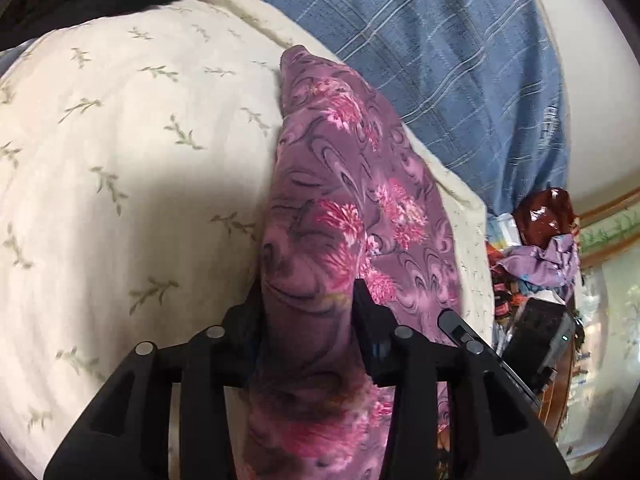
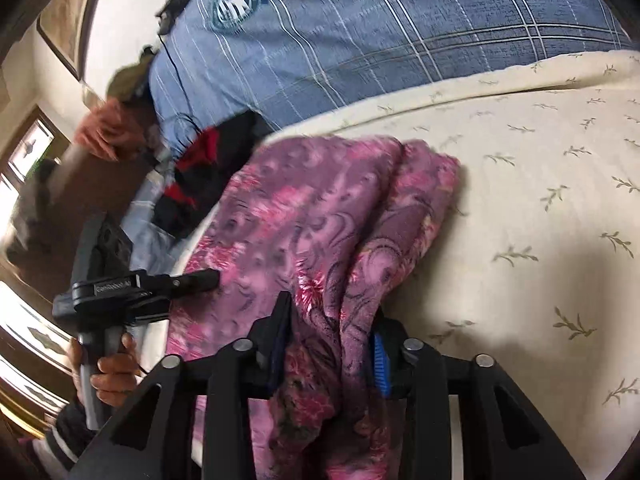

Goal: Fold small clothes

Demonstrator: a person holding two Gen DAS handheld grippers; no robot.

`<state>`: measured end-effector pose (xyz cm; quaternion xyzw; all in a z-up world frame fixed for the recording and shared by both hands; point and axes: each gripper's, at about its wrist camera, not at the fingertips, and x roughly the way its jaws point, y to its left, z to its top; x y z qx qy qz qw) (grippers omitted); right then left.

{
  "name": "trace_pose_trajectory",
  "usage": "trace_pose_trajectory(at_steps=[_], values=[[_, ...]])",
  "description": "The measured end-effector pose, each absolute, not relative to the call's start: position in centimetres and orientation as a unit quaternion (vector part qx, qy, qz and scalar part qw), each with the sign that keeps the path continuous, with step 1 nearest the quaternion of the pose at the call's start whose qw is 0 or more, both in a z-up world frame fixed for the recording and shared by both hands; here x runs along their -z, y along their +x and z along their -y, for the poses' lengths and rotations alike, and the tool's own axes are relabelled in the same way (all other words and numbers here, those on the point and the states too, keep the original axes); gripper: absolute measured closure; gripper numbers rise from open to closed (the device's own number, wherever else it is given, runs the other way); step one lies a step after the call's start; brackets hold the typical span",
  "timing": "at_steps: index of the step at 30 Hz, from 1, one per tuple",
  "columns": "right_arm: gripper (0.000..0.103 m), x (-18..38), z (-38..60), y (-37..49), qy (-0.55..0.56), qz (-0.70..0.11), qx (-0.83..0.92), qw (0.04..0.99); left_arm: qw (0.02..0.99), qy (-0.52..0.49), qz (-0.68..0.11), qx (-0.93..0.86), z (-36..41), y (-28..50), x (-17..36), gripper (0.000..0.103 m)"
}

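A purple garment with pink flowers (image 1: 340,208) lies partly on the cream leaf-print sheet (image 1: 120,184). My left gripper (image 1: 308,304) is shut on a bunched fold of it, and the cloth stretches away ahead. In the right wrist view the same garment (image 2: 320,216) is spread and doubled over on the sheet (image 2: 540,208). My right gripper (image 2: 332,320) is shut on another bunched edge of it. The left gripper (image 2: 200,278) shows at the left in that view, held by a hand (image 2: 112,376), with its fingertips on the cloth.
A blue plaid pillow (image 1: 448,60) lies beyond the sheet and shows in the right wrist view (image 2: 360,32). Black and red clothes (image 2: 200,176) lie at the bed's edge. A pile of clothes and bags (image 1: 536,248) sits at the right.
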<state>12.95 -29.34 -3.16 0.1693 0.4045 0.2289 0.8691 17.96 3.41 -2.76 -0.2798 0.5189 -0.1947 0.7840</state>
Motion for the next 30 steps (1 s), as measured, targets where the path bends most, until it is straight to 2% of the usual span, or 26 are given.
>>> trace_pose_trajectory(at_steps=[1,2,3,4,5,7,8,9,10,11,12,14,16,21,24,26,30], values=[[0.049,3.3,29.9,13.0,0.165,-0.401,-0.221,0.874,0.782,-0.279,-0.521,0.199,-3.4,18.2,2.8,0.06],[0.042,3.3,30.5,13.0,0.161,-0.396,-0.214,0.878,0.781,-0.274,-0.523,0.204,-3.4,18.4,2.8,0.06],[0.042,3.4,31.6,13.1,0.156,-0.391,-0.2,0.885,0.779,-0.27,-0.526,0.209,-3.4,18.5,2.8,0.06],[0.044,3.5,32.5,13.0,0.161,-0.387,-0.194,0.887,0.777,-0.268,-0.529,0.211,-3.4,18.6,2.6,0.06],[0.059,3.5,33.7,13.0,0.172,-0.387,-0.181,0.888,0.776,-0.267,-0.531,0.211,-3.6,18.6,2.4,0.059],[0.072,3.9,36.6,12.8,0.214,-0.4,-0.174,0.874,0.787,-0.253,-0.529,0.193,-4.0,17.9,1.7,0.046],[0.069,3.8,37.4,12.5,0.226,-0.405,-0.171,0.869,0.803,-0.224,-0.525,0.171,-4.3,17.3,0.9,0.041],[0.066,3.3,37.9,11.9,0.216,-0.411,-0.153,0.872,0.817,-0.195,-0.52,0.152,-4.1,16.7,0.3,0.032],[0.06,3.0,37.8,11.6,0.198,-0.418,-0.142,0.875,0.834,-0.162,-0.512,0.129,-3.9,16.0,-0.3,0.024],[0.05,2.7,37.5,11.2,0.179,-0.426,-0.136,0.876,0.855,-0.12,-0.495,0.095,-3.8,14.8,-1.0,0.02],[0.046,2.6,37.1,10.6,0.158,-0.437,-0.131,0.876,0.869,-0.093,-0.48,0.069,-3.6,14.0,-1.4,0.019],[0.031,2.4,36.1,9.7,0.13,-0.449,-0.116,0.876,0.889,-0.04,-0.455,0.025,-3.2,12.0,-1.9,0.019],[0.024,2.3,35.2,8.4,0.094,-0.466,-0.072,0.877,0.895,-0.009,-0.446,0.008,-3.1,10.4,-1.8,0.019],[0.021,1.3,32.1,5.2,0.024,-0.501,-0.012,0.865,0.902,0.014,-0.431,-0.019,-3.2,7.2,-1.5,0.019],[0.019,-0.2,30.2,1.9,-0.025,-0.462,0.002,0.886,0.911,0.041,-0.41,-0.023,-2.3,5.2,-1.7,0.019],[0.009,-1.3,29.2,-0.2,-0.046,-0.434,0.01,0.9,0.911,0.053,-0.41,-0.019,-1.8,4.3,-1.6,0.019],[0.005,-3.2,27.4,-3.1,-0.09,-0.376,0.032,0.922,0.913,0.063,-0.402,-0.023,-1.1,2.6,-1.5,0.019]])
